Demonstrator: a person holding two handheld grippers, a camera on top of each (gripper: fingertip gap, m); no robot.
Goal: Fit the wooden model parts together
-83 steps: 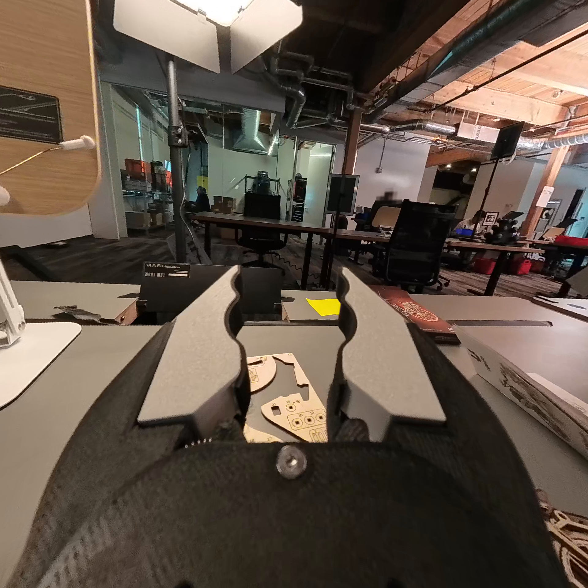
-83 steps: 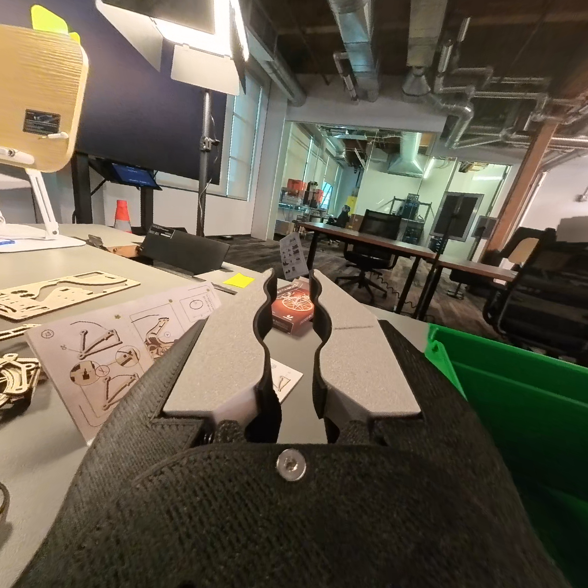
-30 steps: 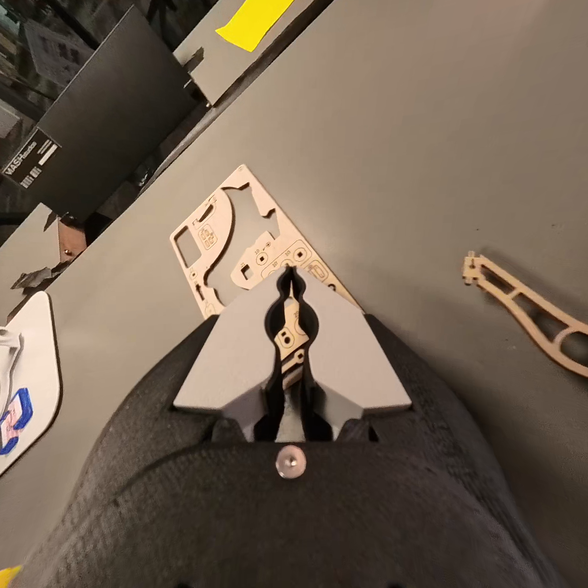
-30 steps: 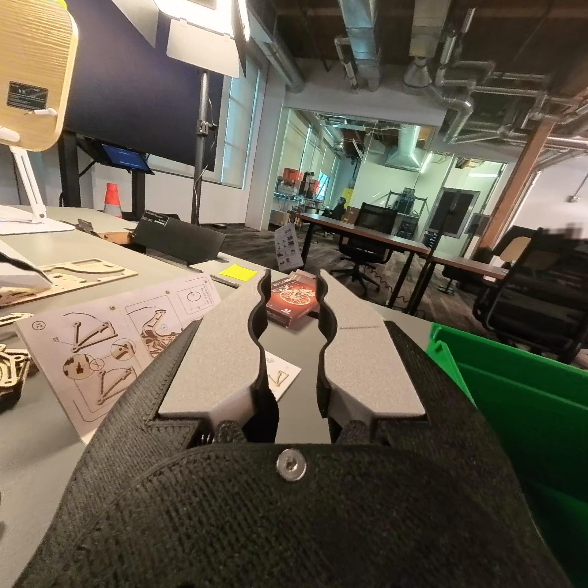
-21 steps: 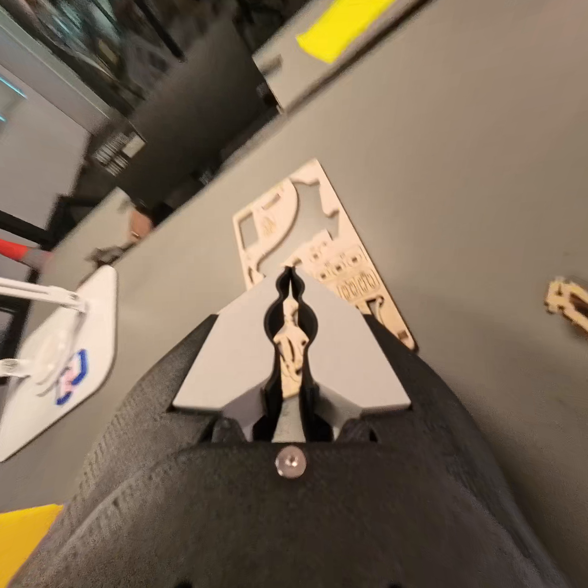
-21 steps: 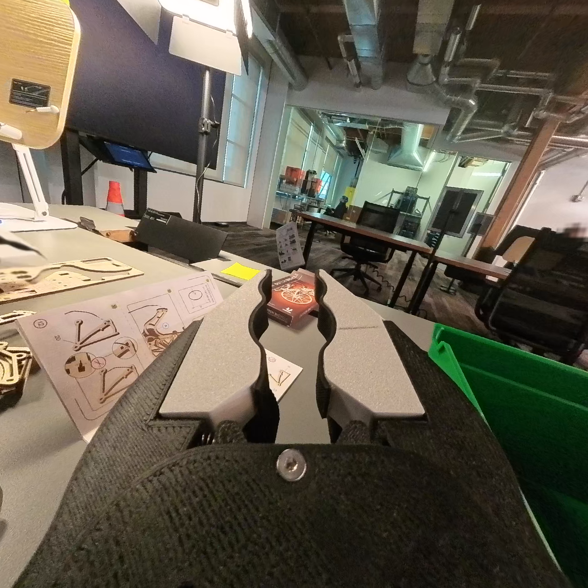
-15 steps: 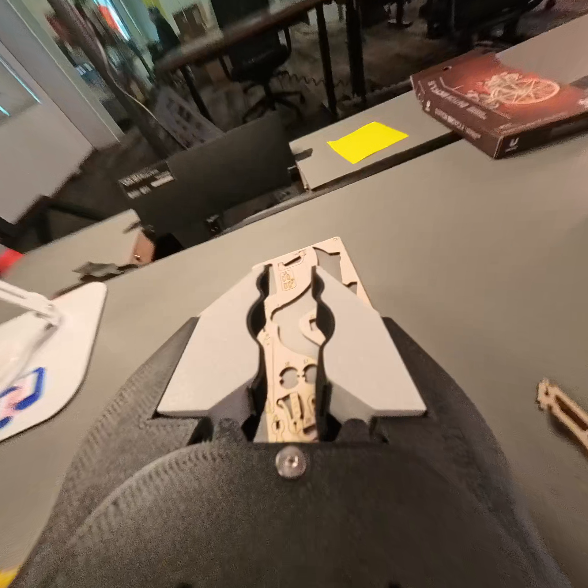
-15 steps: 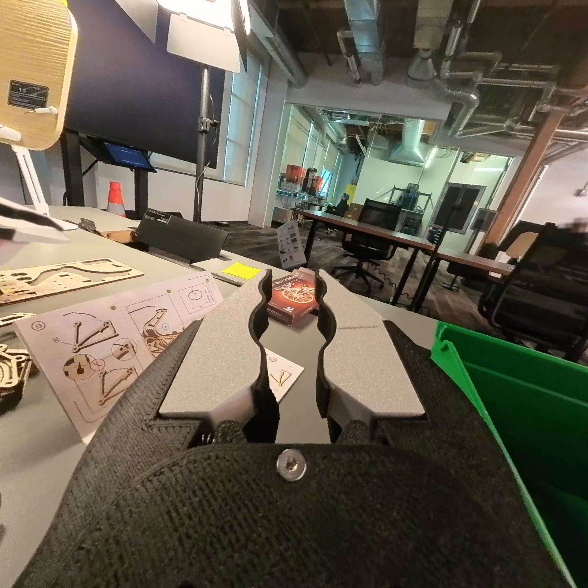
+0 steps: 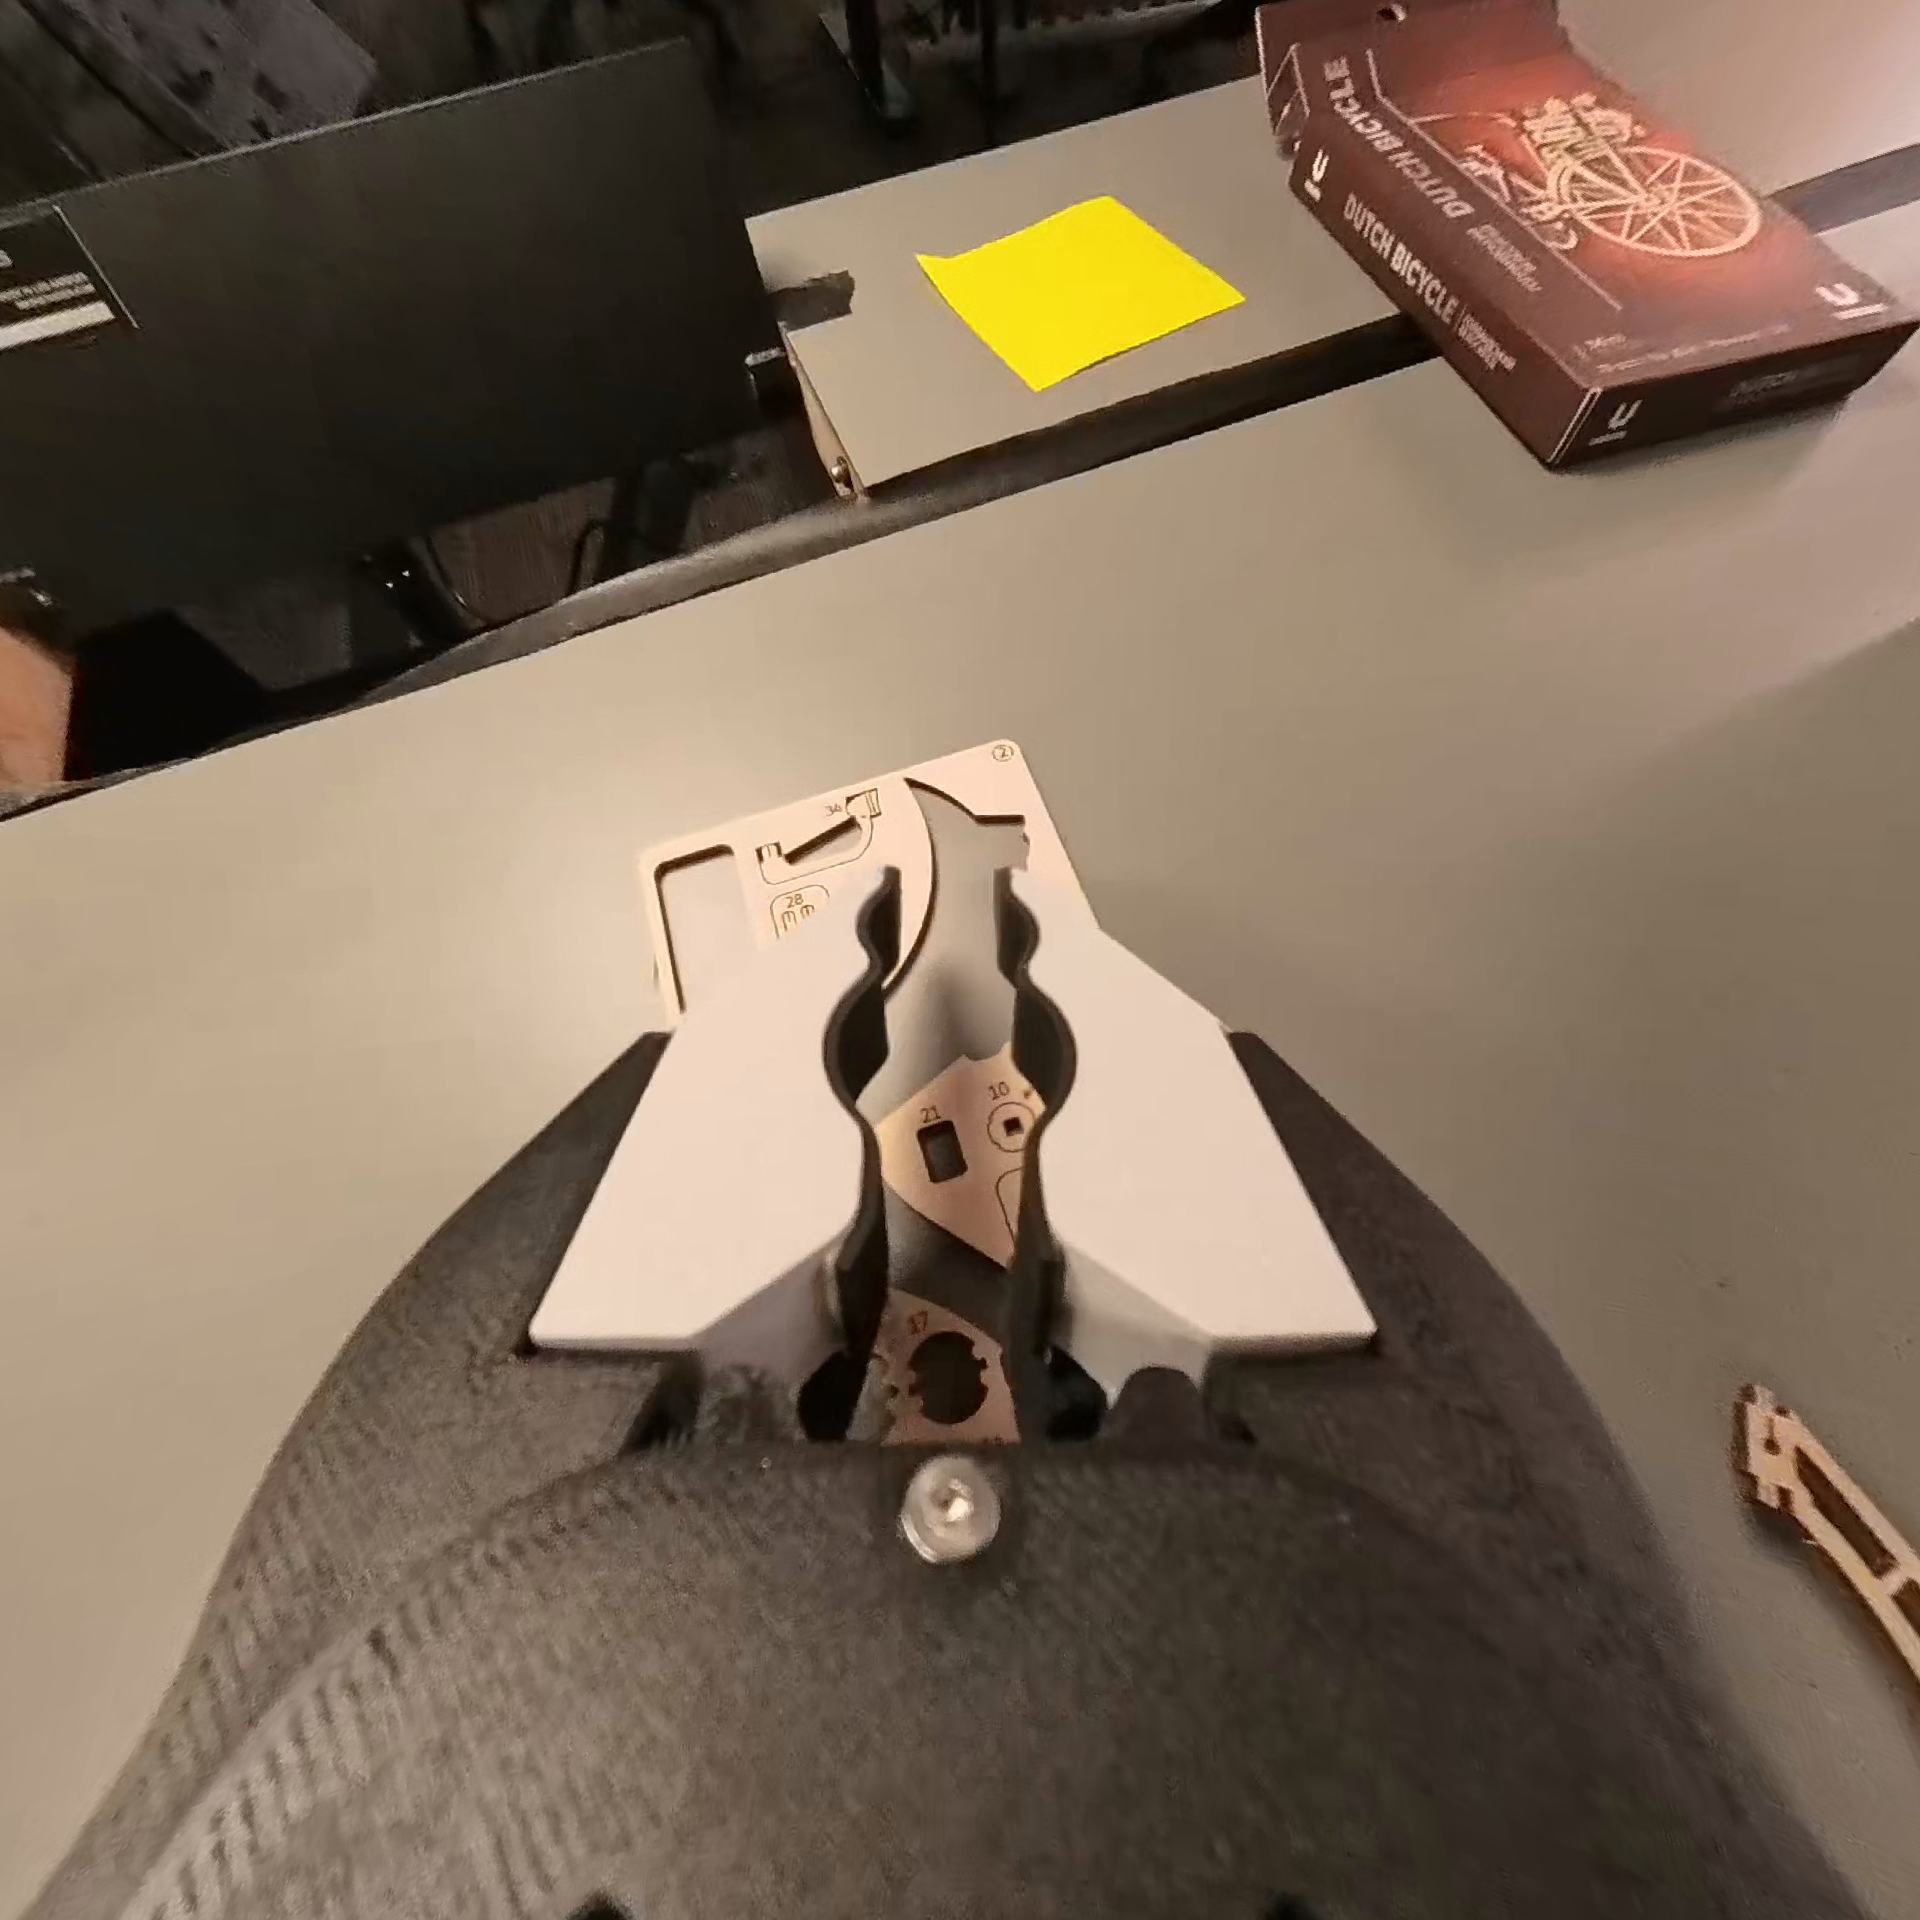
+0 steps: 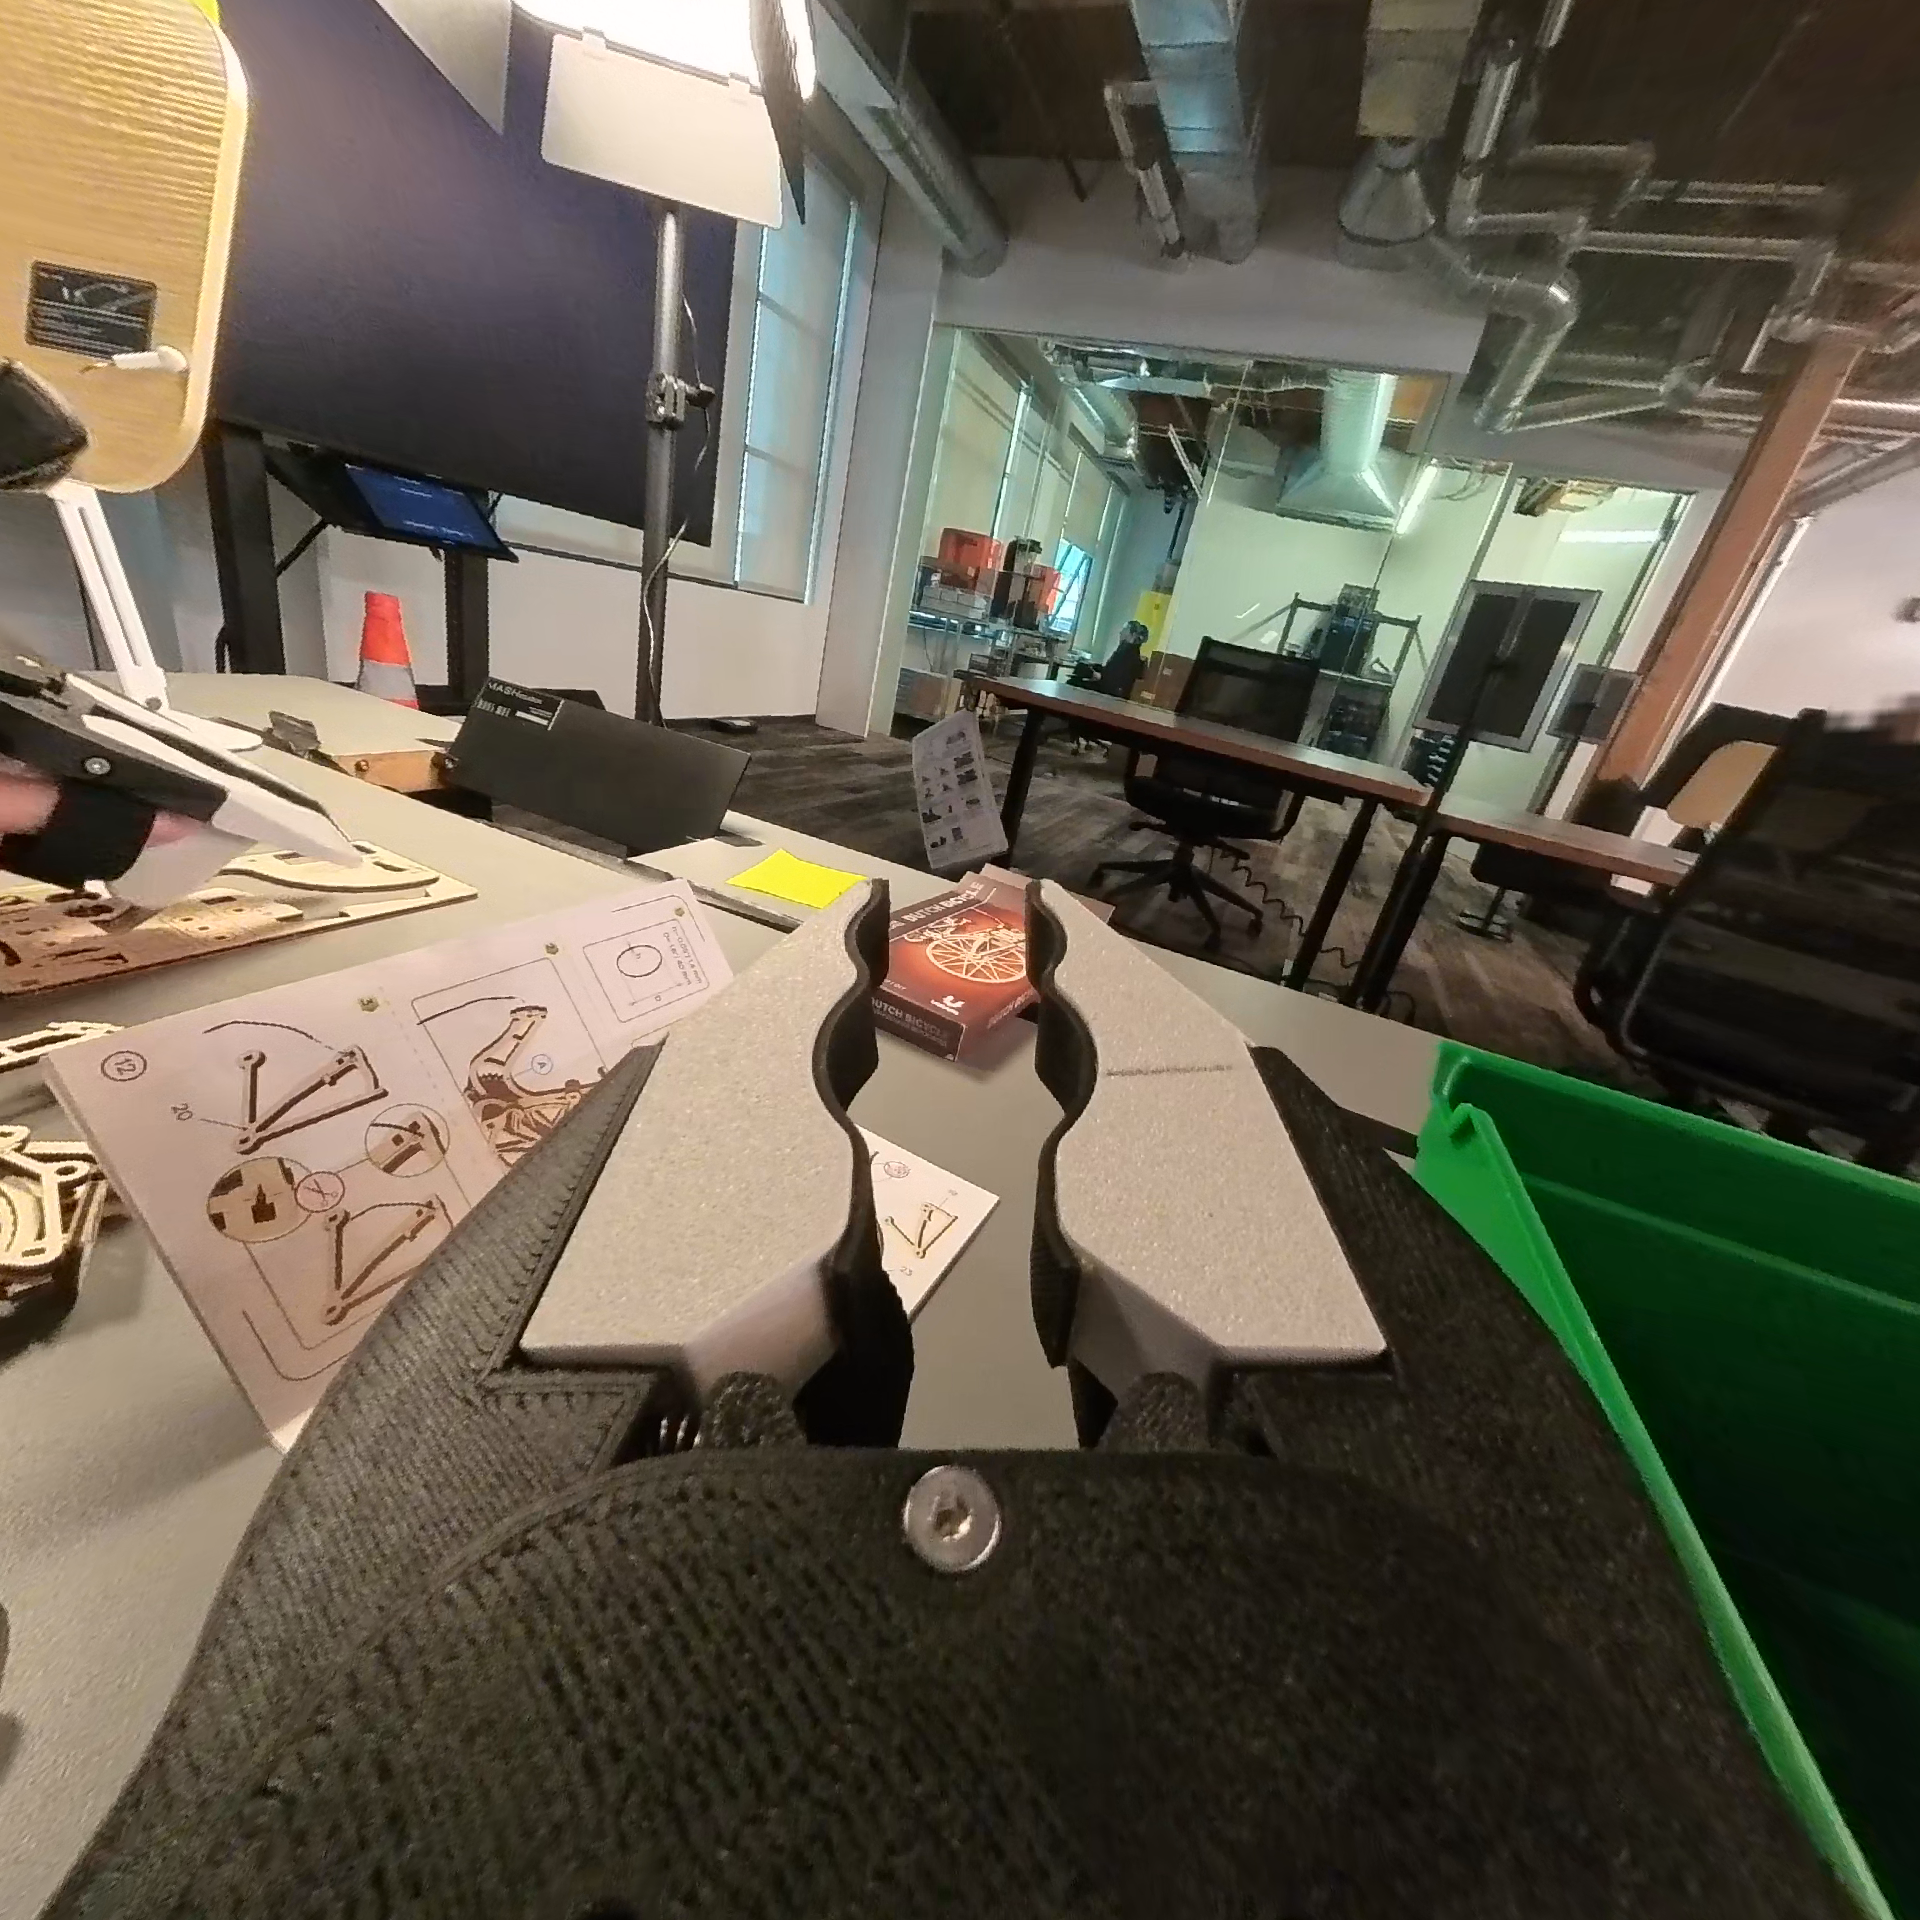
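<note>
A flat wooden parts sheet point(image 9: 717, 894) with cut-out shapes lies on the grey table point(image 9: 312, 987). My left gripper point(image 9: 945, 883) hovers low over it, jaws open a little, and the sheet shows through the gap. In the right wrist view the left gripper point(image 10: 332, 847) has its tip down at the sheet point(image 10: 395, 883). A loose wooden strut point(image 9: 1849, 1538) lies at the right. My right gripper point(image 10: 956, 894) is open and empty above the table. A partly built wooden model point(image 10: 31, 1216) sits at the far left edge.
A folded instruction sheet point(image 10: 343, 1091) lies left of my right gripper. A dark red box point(image 9: 1590, 239) sits at the back, beside a yellow note point(image 9: 1081, 286). A green bin point(image 10: 1714, 1403) stands close on the right. A black panel point(image 9: 364, 260) is behind the table. The loose wooden strut point(image 9: 1849, 1538) lies some 15 centimetres from my left tips, 25 centimetres from my right tips.
My left gripper came down on the parts sheet and shut, then opened its jaws and tilted up, still over the sheet. My right gripper has barely moved.
</note>
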